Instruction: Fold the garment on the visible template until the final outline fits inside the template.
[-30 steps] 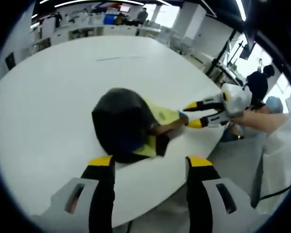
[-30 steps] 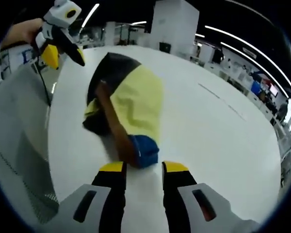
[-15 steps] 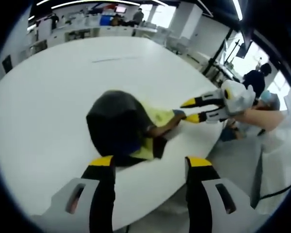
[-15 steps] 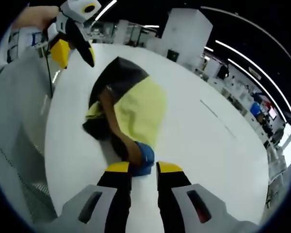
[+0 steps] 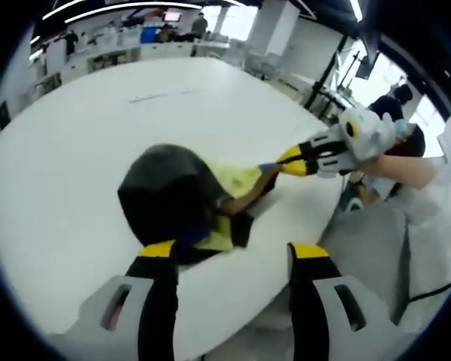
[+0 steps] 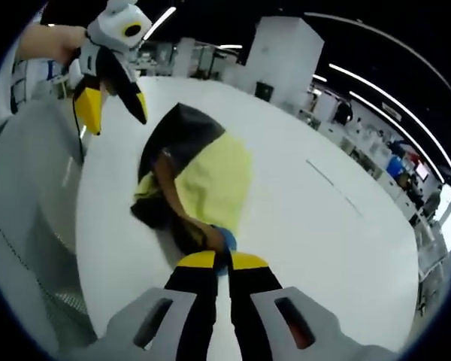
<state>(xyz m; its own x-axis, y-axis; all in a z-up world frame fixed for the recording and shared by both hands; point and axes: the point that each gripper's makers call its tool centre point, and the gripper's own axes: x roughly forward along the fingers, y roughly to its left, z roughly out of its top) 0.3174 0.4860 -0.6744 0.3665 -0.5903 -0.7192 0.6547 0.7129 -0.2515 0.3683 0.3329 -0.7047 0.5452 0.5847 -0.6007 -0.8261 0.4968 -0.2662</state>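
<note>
My right gripper (image 6: 216,261) has its jaws nearly together on the blue cuff (image 6: 227,239) at the near end of the garment (image 6: 199,177), so I read it as pinching that cuff; in the left gripper view I see the same gripper (image 5: 289,160) with its yellow tips closed at the garment's (image 5: 182,199) far right end. My left gripper (image 5: 229,252) has its jaws wide apart with nothing between them, held just short of the bundle; from the right gripper view it (image 6: 111,100) hangs above the table edge, near the black end but not touching the cloth.

The garment lies bunched on the white table (image 5: 75,150), close to the rounded edge nearest me. It is black at one end, yellow in the middle, with a brown sleeve (image 6: 169,184) running along it down to the blue cuff. I cannot make out any template outline on the table.

What matters for the next move: the bundle's long axis runs straight away from my right jaws, black end farthest. Seen from the left gripper, that same axis runs crosswise, with the black mass directly ahead. So the right gripper holds one end, and the left one is the nearer to the free black end.
</note>
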